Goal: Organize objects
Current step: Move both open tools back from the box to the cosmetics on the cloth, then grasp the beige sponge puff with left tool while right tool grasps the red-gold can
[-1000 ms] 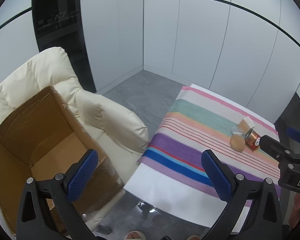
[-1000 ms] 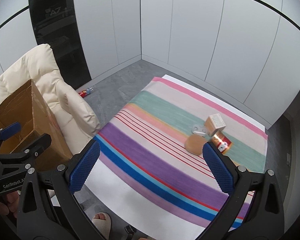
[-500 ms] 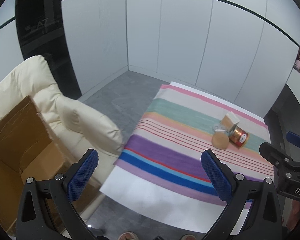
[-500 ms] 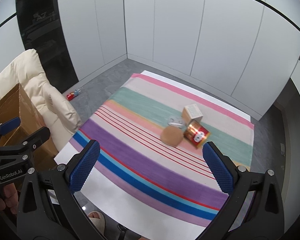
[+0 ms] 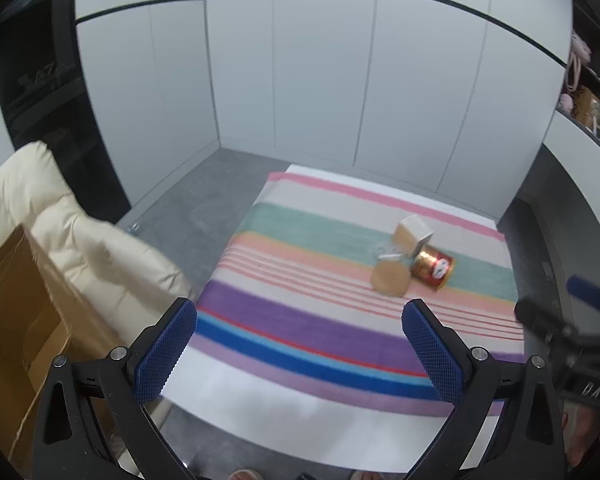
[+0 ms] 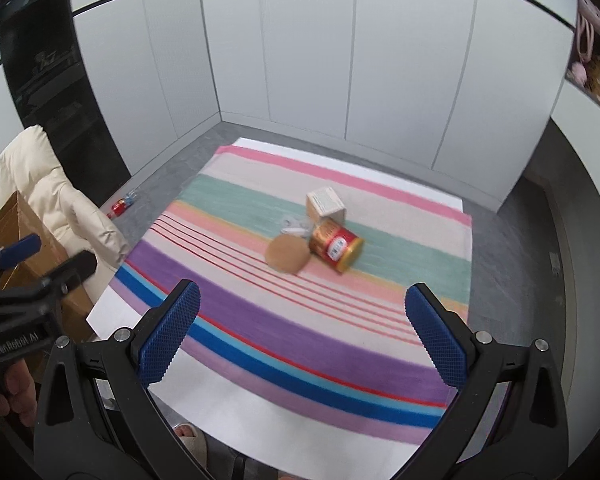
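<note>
Red-gold can [image 6: 336, 249], small box [image 6: 325, 204] and cork disc [image 6: 287, 254] lay clustered on the striped counter [image 6: 260, 320]; left tongs [image 5: 298, 350] and right tongs [image 6: 302, 336] were both spread, holding nothing.

On the table [image 6: 236, 412] sits a tight cluster: the can [image 6: 335, 248] lies on its side, the round disc [image 6: 287, 255] touches it on the left, the small box [image 6: 325, 205] stands just behind both, and a crumpled wrapper [image 6: 296, 226] is tucked between box and disc. Off the table's left edge is the armchair [image 5: 80, 240], and the cardboard box [image 5: 16, 320] rests on its seat. Far behind on the floor, near the wall, lies a small bottle [image 6: 123, 205].
</note>
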The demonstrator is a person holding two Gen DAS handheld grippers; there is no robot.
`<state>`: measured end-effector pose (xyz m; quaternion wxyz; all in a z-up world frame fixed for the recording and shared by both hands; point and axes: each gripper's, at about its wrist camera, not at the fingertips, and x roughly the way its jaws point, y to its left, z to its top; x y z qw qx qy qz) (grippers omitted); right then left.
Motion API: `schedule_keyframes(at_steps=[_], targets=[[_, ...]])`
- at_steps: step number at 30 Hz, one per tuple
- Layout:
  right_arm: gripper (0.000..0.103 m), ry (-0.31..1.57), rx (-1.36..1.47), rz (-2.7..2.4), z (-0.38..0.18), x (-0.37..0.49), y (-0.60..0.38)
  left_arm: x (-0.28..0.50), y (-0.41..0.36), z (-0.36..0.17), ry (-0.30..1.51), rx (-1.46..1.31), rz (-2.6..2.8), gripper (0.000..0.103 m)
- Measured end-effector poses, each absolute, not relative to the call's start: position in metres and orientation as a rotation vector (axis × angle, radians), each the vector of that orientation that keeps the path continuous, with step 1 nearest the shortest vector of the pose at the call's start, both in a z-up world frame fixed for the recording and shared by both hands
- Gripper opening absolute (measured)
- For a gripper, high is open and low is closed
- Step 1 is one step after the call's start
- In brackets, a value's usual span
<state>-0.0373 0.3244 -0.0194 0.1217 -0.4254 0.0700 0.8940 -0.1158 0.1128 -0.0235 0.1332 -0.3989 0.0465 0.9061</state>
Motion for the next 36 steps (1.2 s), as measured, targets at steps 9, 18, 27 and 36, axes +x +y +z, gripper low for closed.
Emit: schedule_keyframes(at_steps=[9,18,27,36], targets=[[0.103,0.313,-1.275,2.493,-0.042,-0.001,0.376,-0.12,0.16,-0.029,0.267,-1.164,2.538,0.103],[0.1,0.316,-1.363,2.396,-0.084,0.005,0.407,-0.141,0.212,-0.078,0.355,-1.272,2.425,0.101],[0.095,0.322,-1.387,2.412,-0.126,-0.049,0.421,-0.179,0.252,-0.145,0.41,-1.34,2.334,0.095],[0.092,0.362,-1.423,2.412,-0.184,-0.105,0.431,-0.221,0.273,-0.208,0.427,-1.359,2.287,0.09]])
